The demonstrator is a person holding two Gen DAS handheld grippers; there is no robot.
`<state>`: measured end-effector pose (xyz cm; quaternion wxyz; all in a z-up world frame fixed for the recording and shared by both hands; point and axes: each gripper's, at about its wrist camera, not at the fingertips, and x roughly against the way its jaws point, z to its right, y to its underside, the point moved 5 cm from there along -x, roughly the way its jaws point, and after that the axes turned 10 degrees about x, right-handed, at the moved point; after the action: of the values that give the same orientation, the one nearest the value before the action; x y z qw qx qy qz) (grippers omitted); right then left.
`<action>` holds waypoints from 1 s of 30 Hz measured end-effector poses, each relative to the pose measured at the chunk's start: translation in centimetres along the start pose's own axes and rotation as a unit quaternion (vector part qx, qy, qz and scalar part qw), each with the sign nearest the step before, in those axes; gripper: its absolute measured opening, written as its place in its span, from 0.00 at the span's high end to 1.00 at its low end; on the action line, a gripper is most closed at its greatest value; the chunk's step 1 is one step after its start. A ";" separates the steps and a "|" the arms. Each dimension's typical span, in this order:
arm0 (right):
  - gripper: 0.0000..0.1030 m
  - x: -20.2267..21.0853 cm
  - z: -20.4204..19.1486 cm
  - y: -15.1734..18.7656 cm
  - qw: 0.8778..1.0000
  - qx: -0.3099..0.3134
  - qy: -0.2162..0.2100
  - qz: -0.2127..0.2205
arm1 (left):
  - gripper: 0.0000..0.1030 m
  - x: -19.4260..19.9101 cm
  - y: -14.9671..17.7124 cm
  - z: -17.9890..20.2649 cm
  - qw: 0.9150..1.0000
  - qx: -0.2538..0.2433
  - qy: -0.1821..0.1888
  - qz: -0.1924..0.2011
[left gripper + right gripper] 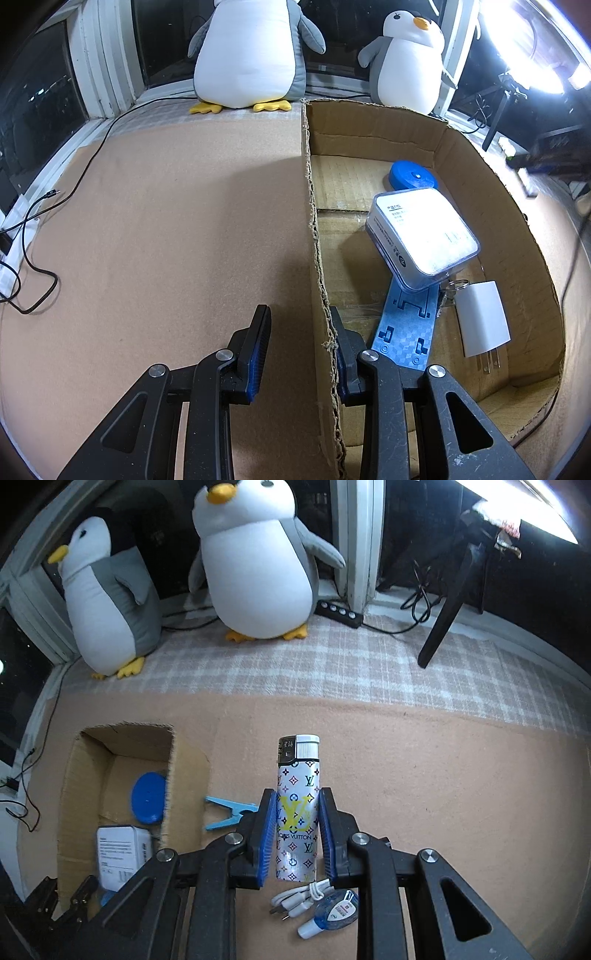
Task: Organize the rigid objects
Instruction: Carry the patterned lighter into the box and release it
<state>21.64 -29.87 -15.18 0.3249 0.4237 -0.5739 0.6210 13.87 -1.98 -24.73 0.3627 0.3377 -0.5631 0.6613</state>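
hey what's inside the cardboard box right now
Inside the cardboard box: a round blue disc, a clear plastic case lying on a flat blue patterned strip, and a white plug adapter. Keys beneath the case are mostly hidden.

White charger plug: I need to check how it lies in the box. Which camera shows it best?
The left wrist view: the white charger plug lies unobstructed on the cardboard box floor, prongs towards the camera. The right wrist view doesn't show it.

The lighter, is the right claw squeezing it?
Touching. The right wrist view shows the right claw with both blue pads pressed against the lighter, held upright.
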 end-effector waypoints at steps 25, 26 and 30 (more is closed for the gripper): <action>0.79 -2.4 -16.1 5.3 0.978 0.158 -0.114 -0.078 | 0.69 -0.1 0.0 -0.3 1.000 0.007 0.011 -0.001; 0.77 -2.4 -16.0 5.3 0.978 0.159 -0.115 -0.078 | 0.69 -0.1 0.0 -0.3 1.000 0.007 0.011 -0.001; 0.63 -1.5 -15.6 5.0 0.979 0.150 -0.124 -0.060 | 0.69 -0.1 0.0 -0.2 1.000 0.004 0.008 -0.001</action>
<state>15.44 -14.95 -18.45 0.2212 0.5751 -0.4835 0.6218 13.91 -1.80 -24.89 0.3663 0.3341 -0.5571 0.6662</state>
